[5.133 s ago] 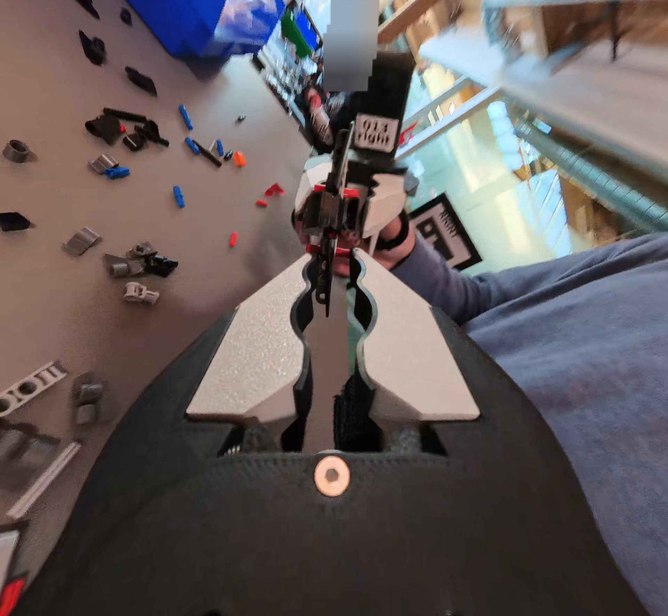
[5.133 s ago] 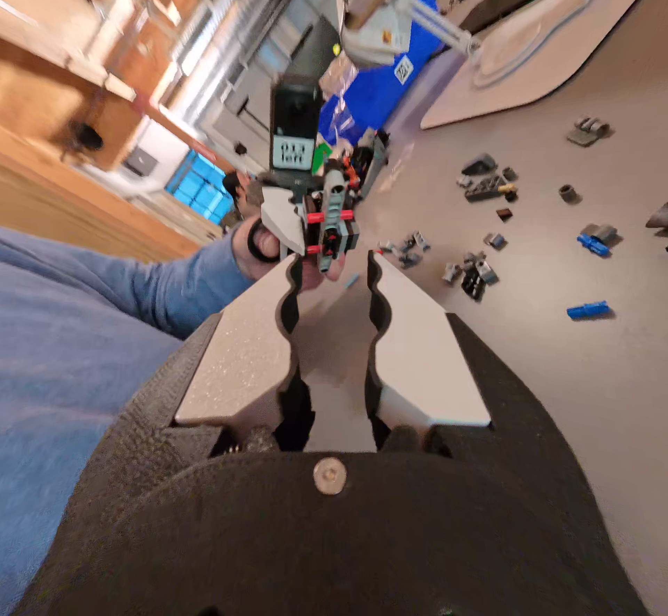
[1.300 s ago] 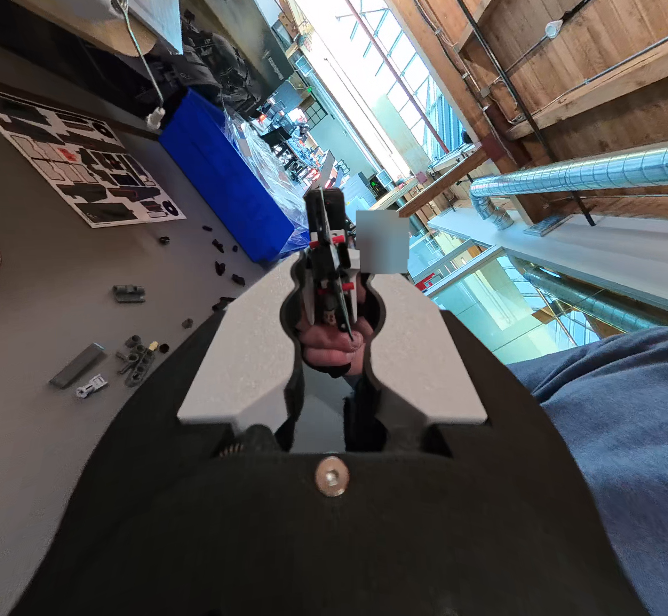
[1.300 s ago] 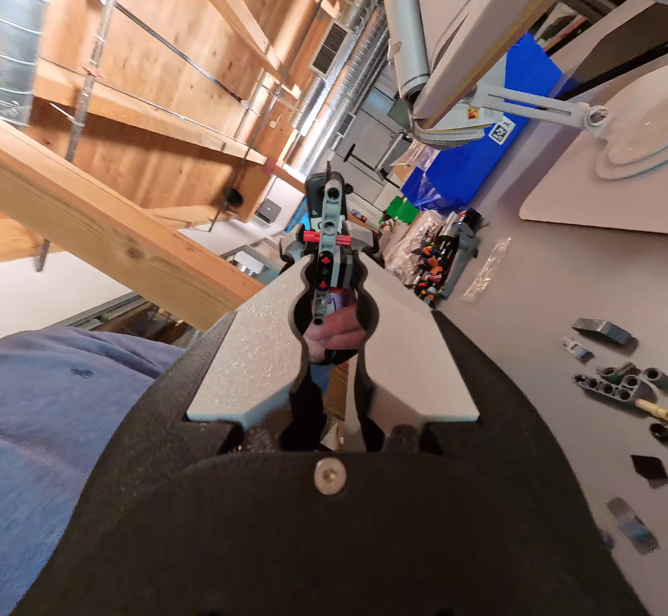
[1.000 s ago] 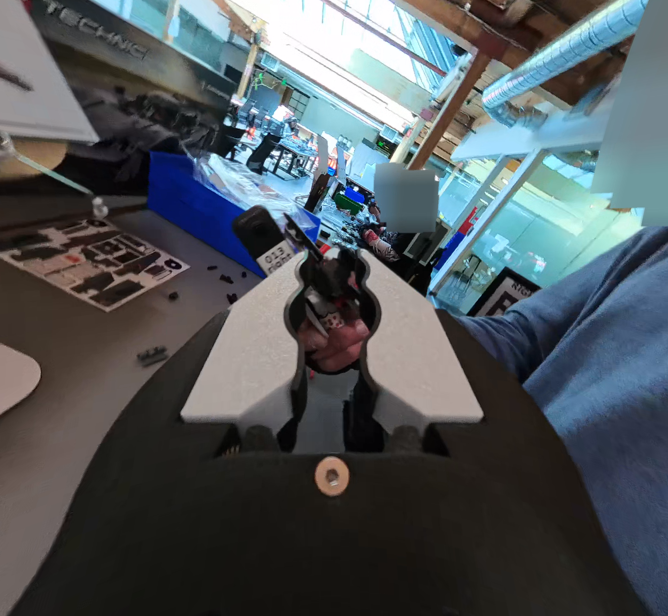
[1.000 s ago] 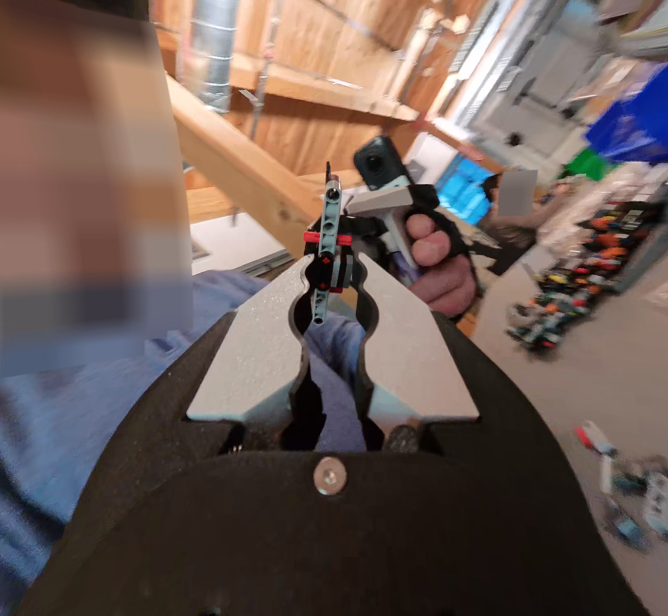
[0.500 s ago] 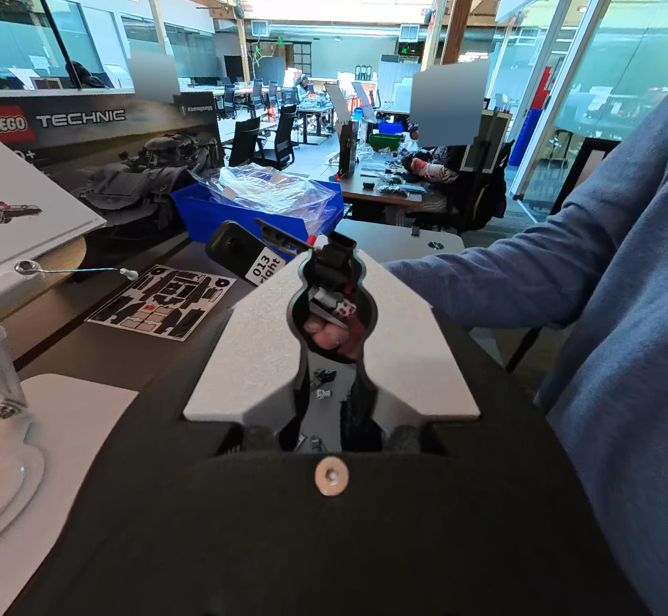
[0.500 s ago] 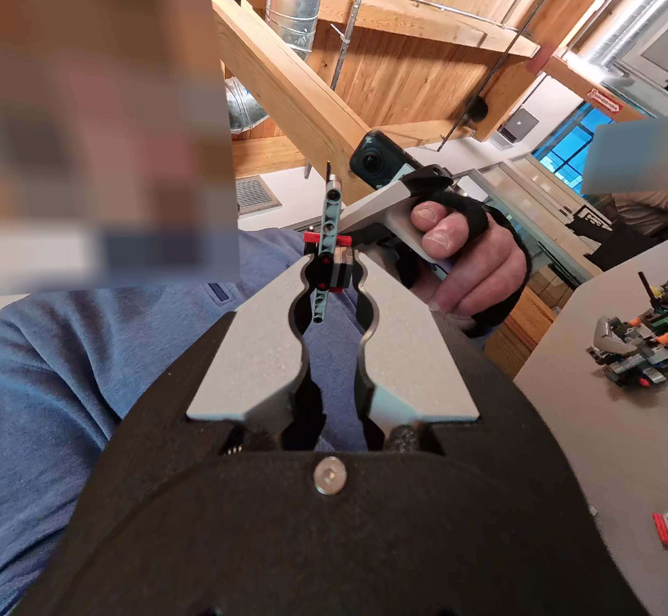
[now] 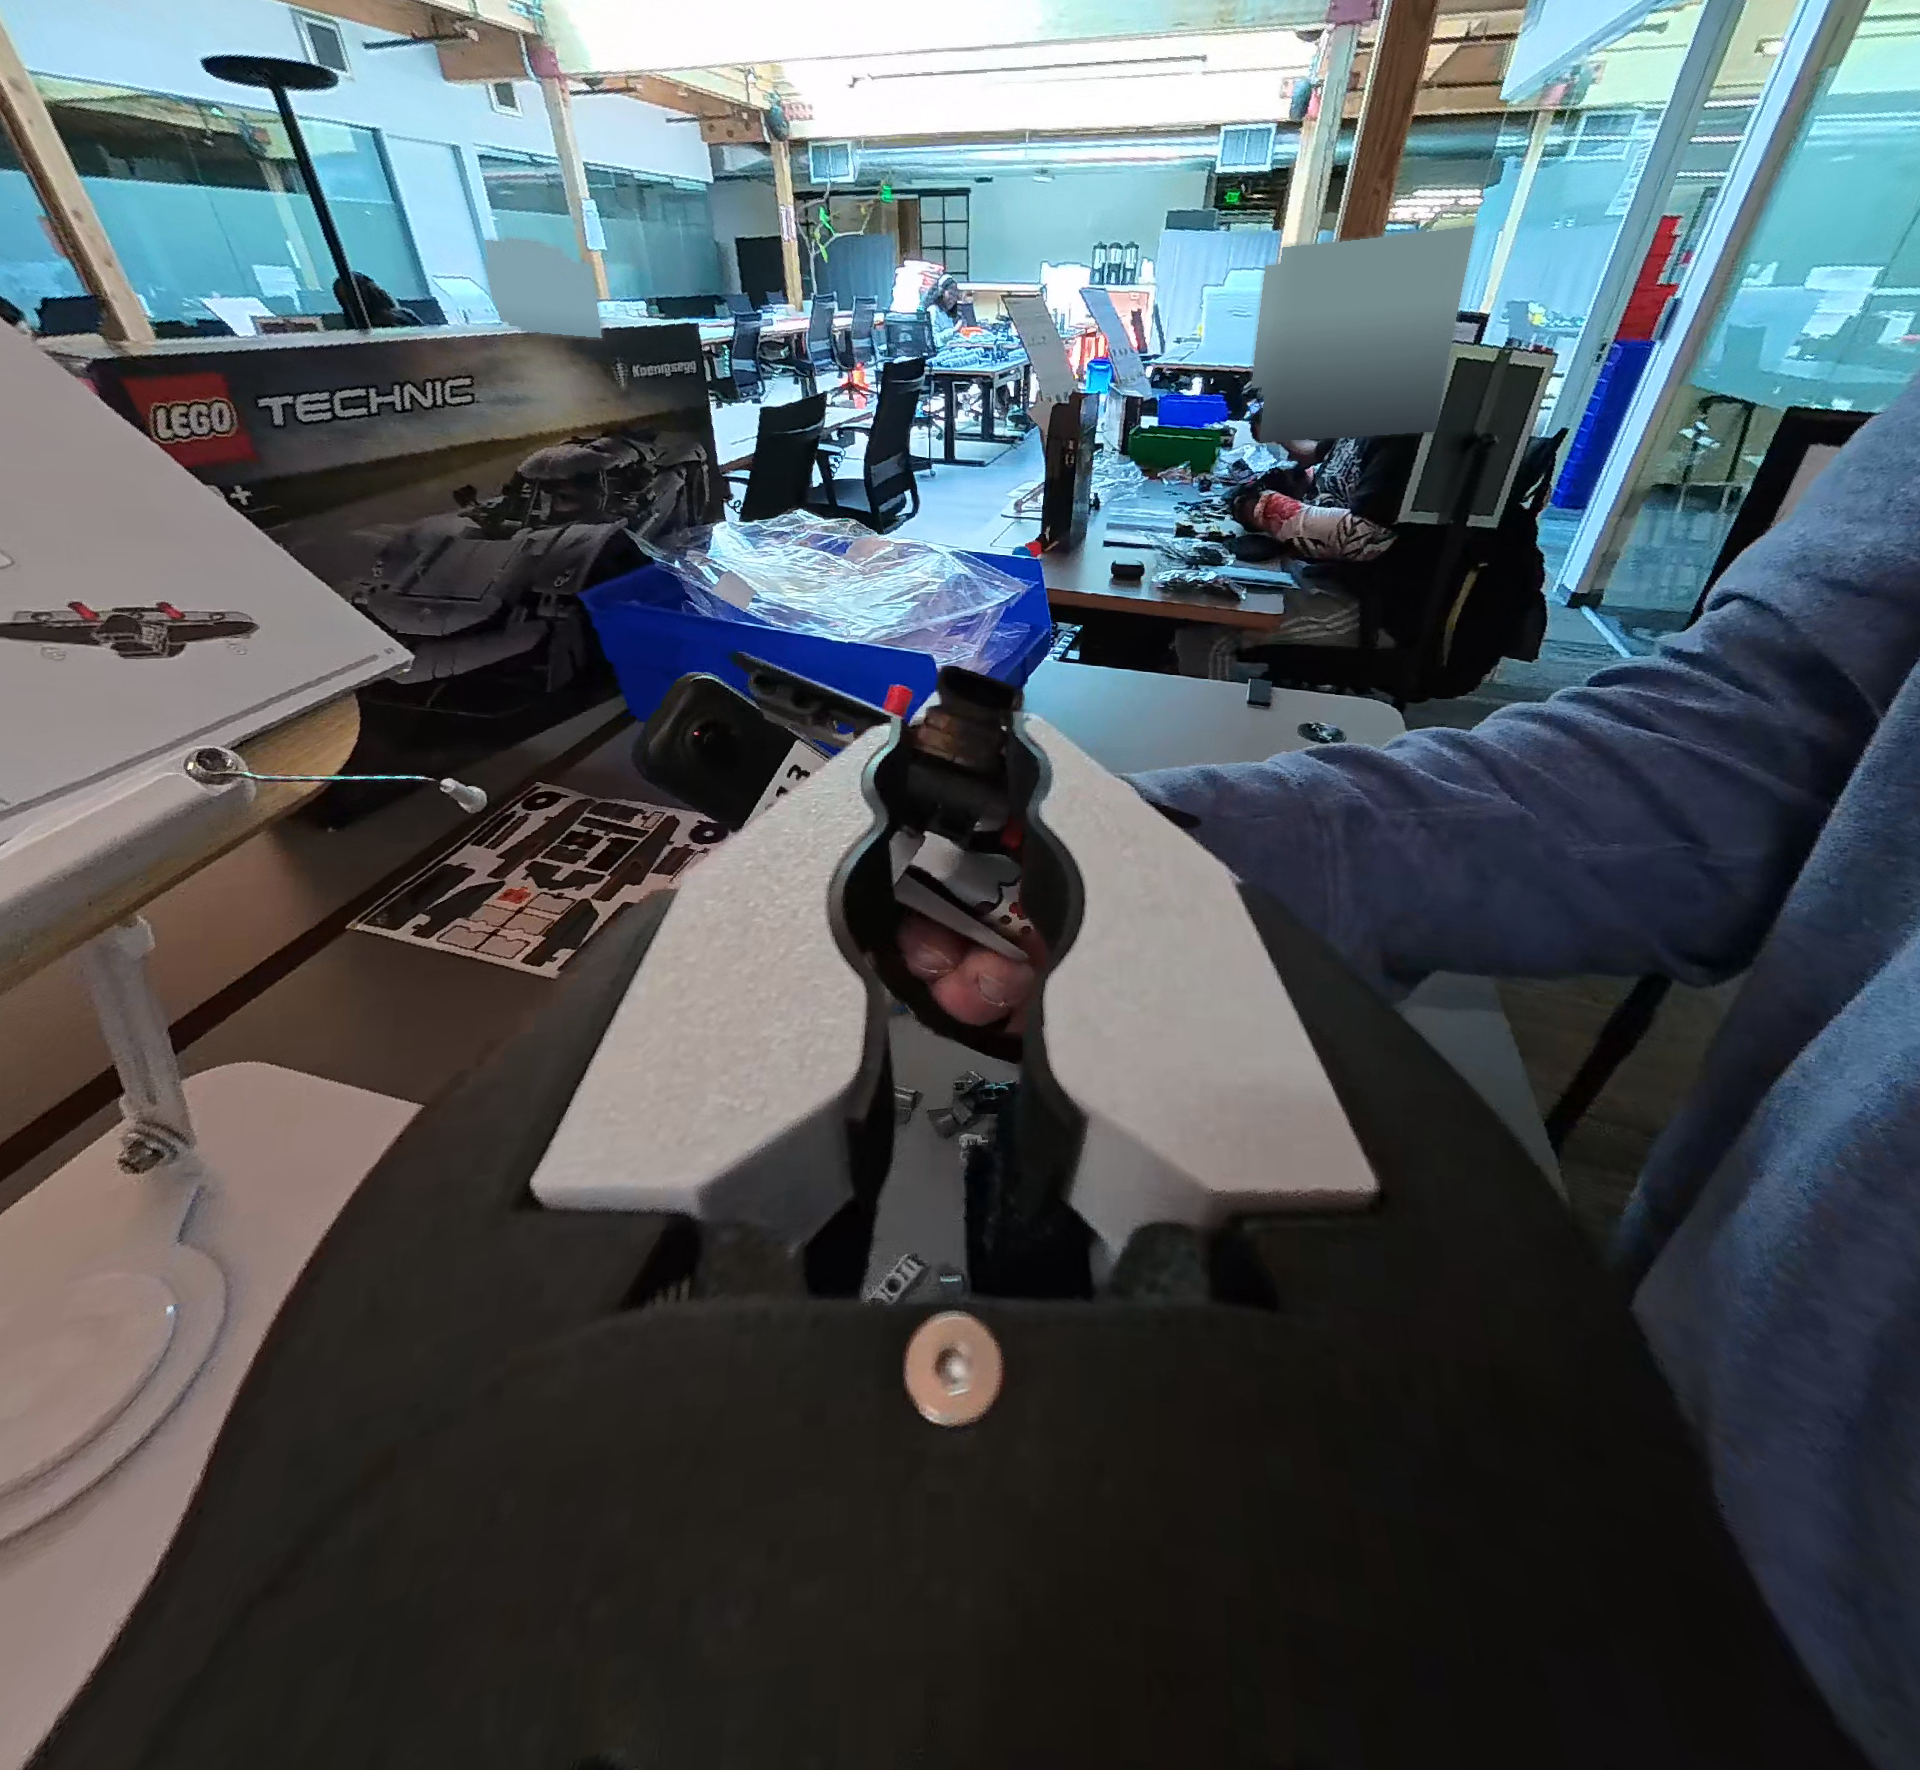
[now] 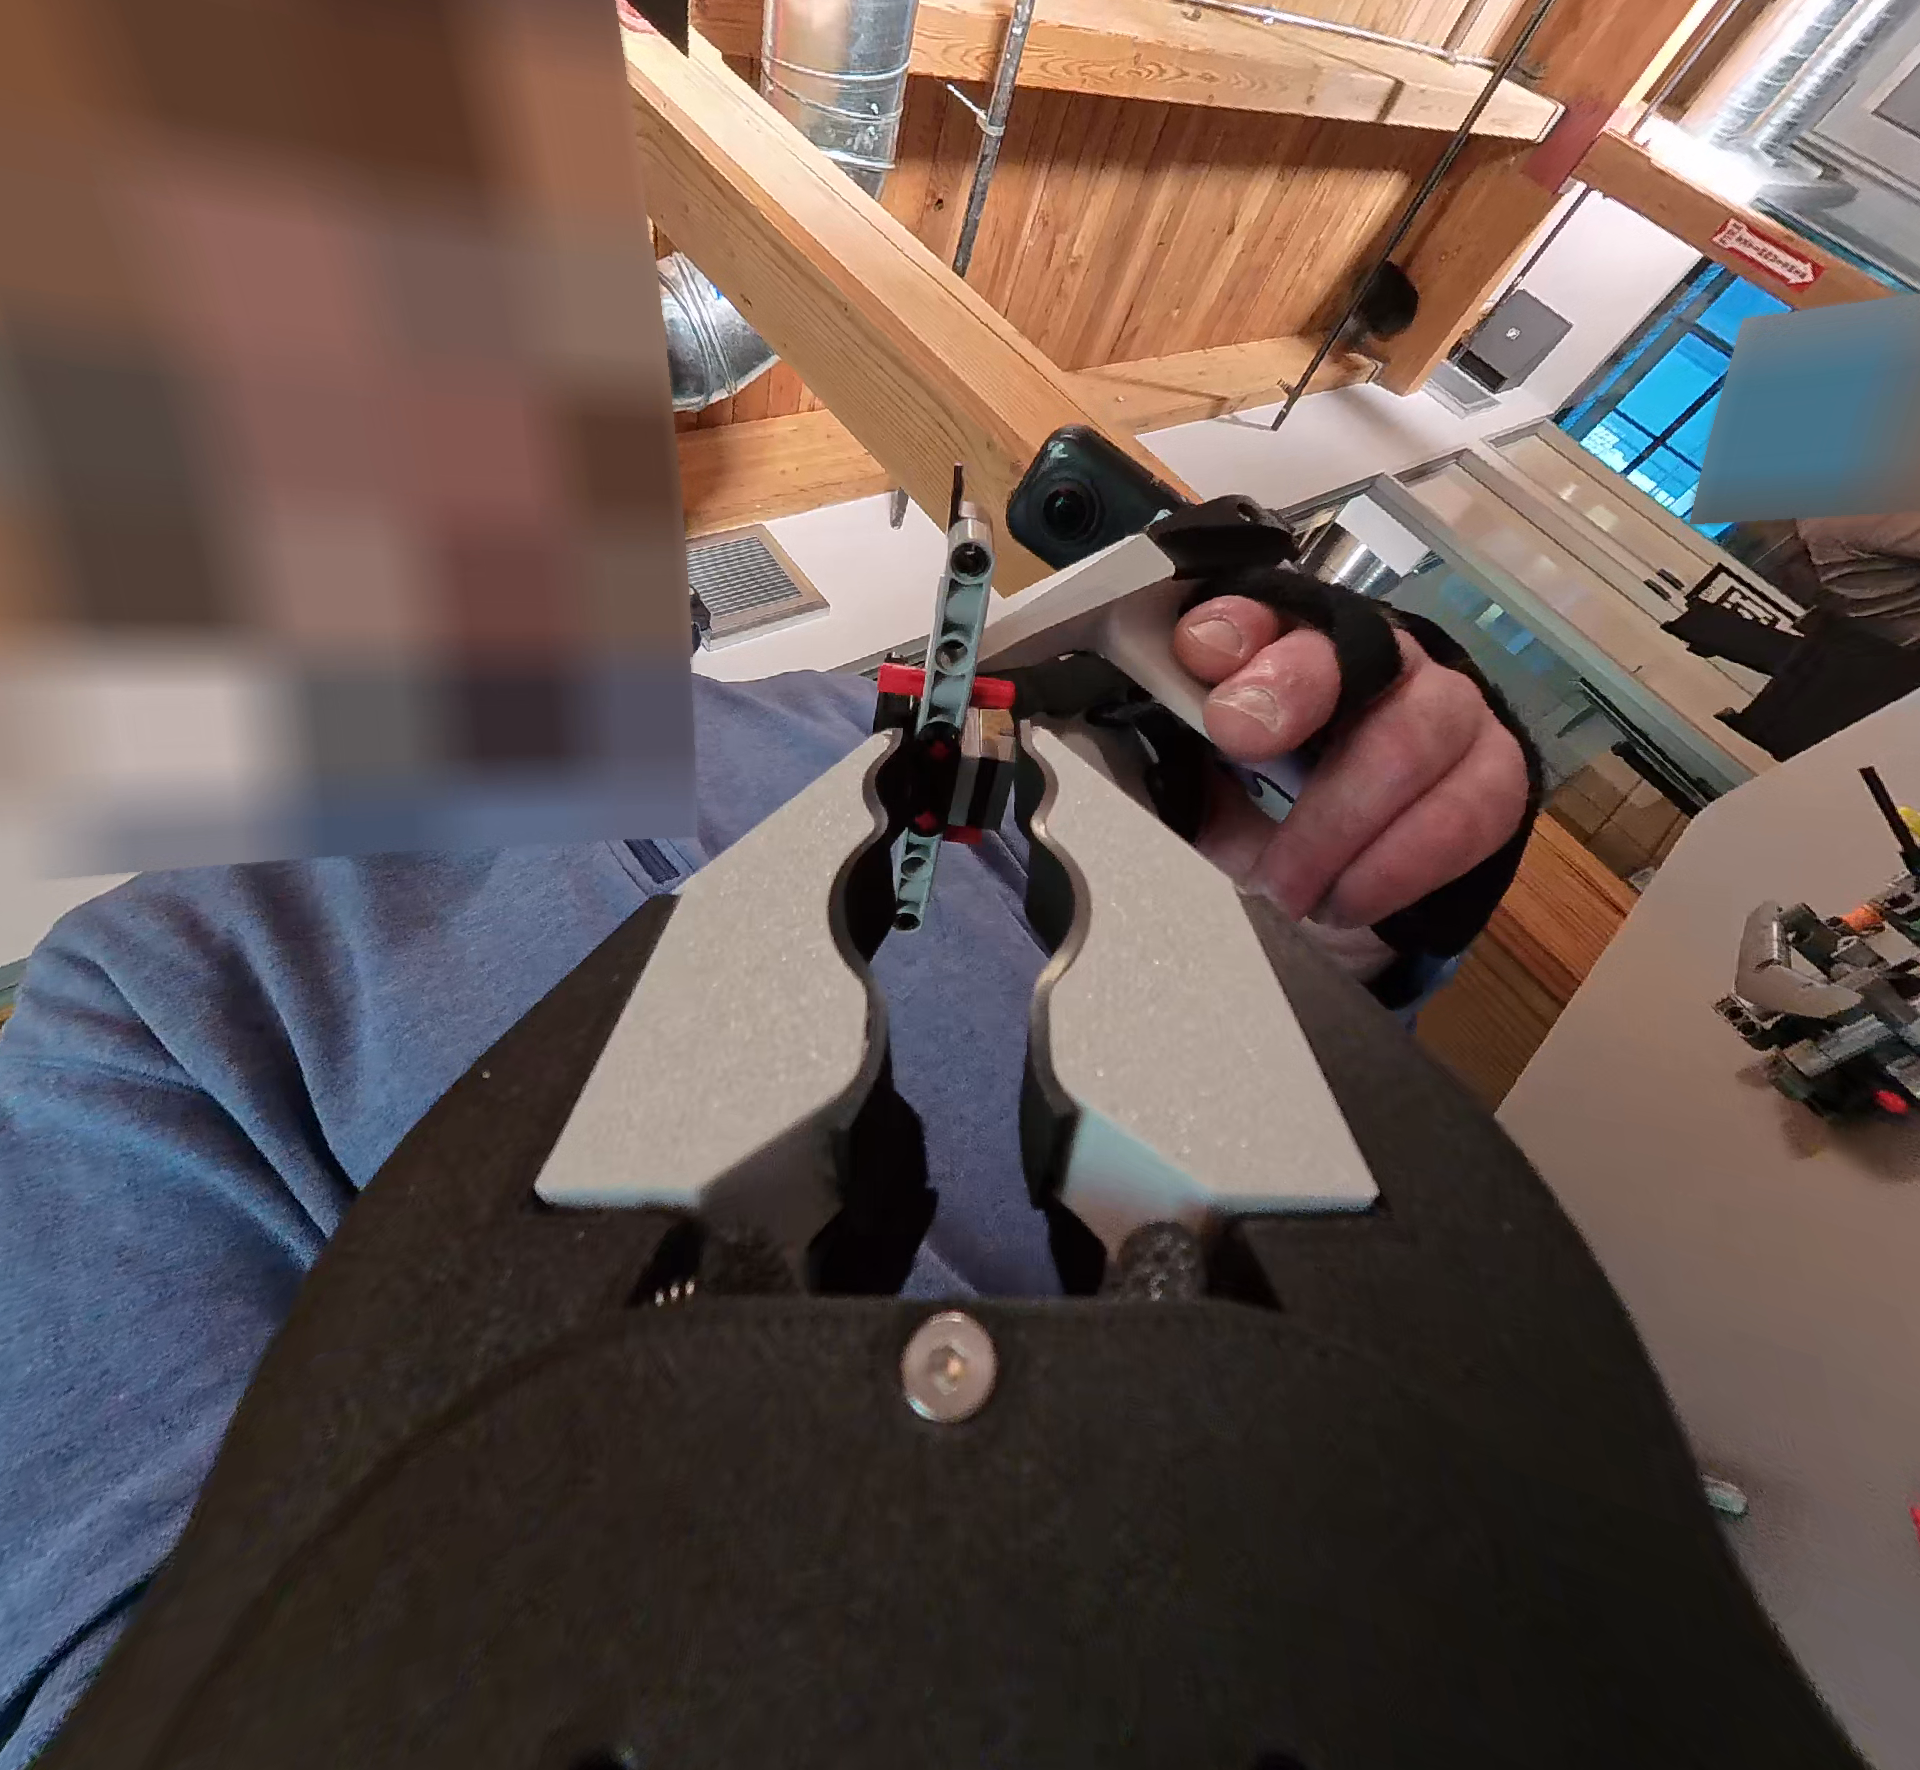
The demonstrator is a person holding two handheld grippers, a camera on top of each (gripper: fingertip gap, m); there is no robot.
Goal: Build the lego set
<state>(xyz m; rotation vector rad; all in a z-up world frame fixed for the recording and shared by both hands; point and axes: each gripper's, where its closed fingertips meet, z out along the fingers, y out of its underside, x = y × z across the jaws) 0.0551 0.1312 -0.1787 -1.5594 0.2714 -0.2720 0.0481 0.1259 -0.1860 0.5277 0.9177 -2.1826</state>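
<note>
The lego piece, a small black-and-red cluster pinned to a thin grey beam with holes, sits at the centre of my right wrist view, held up in the air in front of my blue sweater. A second ago my left camera pointed up at the roof beams and the right view was smeared with motion; now both views are level and sharp, so I judge I have stopped swinging the part about and am steadying it for the next join.

My right gripper is nearly closed, its tips pinching the black block of the piece, while the grey beam stands almost upright past the tips toward the upper middle of the frame. My left gripper is also drawn in tight on the same part, where a dark chunk with a red tip shows between its tips at the centre of its view. Through the gap lower down I see my right hand on its handle.

Just beyond, loose small parts lie on the grey table. To the left lies a sticker sheet, with the open instruction booklet at the left edge. Farther back stand a blue bin of plastic bags and the set's dark box. At the right edge of the right view a partly built model rests on the table.
</note>
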